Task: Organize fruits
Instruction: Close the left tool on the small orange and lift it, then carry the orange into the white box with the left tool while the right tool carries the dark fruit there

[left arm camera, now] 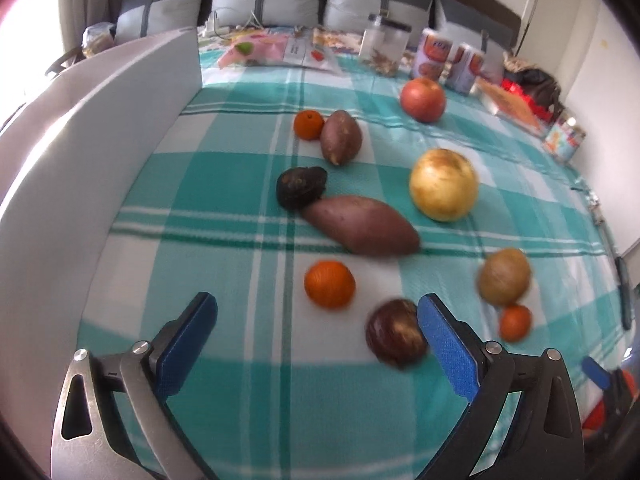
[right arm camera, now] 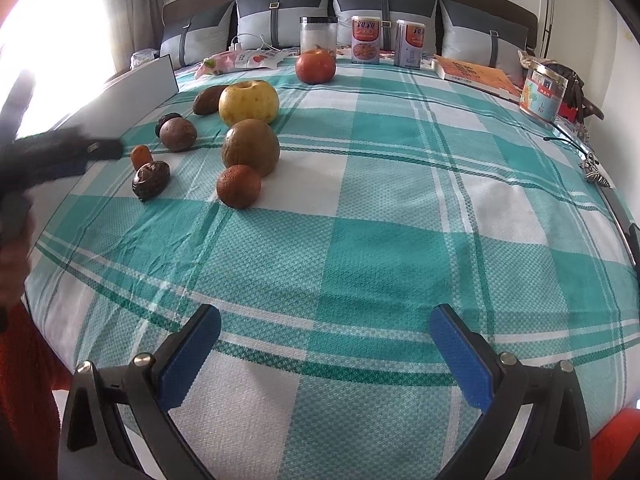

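Fruits and sweet potatoes lie scattered on a teal checked cloth (left arm camera: pixel 240 380). My left gripper (left arm camera: pixel 316 316) is open just above the cloth, with nothing between its fingers. An orange (left arm camera: pixel 330 284) sits just beyond its tips, and a dark purple round fruit (left arm camera: pixel 396 332) lies against the inside of its right finger (left arm camera: pixel 440 332). Farther off are a long sweet potato (left arm camera: pixel 364 224), a yellow apple (left arm camera: pixel 444 184), a red apple (left arm camera: pixel 423 98) and a brown fruit (left arm camera: pixel 504 276). My right gripper (right arm camera: pixel 324 320) is open over bare cloth, well short of the nearest orange (right arm camera: pixel 239 186).
A white board (left arm camera: pixel 100 120) stands along the left edge of the cloth. Jars and cans (right arm camera: pixel 365 40), a book (right arm camera: pixel 476 70) and a printed tin (right arm camera: pixel 542 90) line the back and right side. Grey pillows (right arm camera: pixel 280 12) sit behind them.
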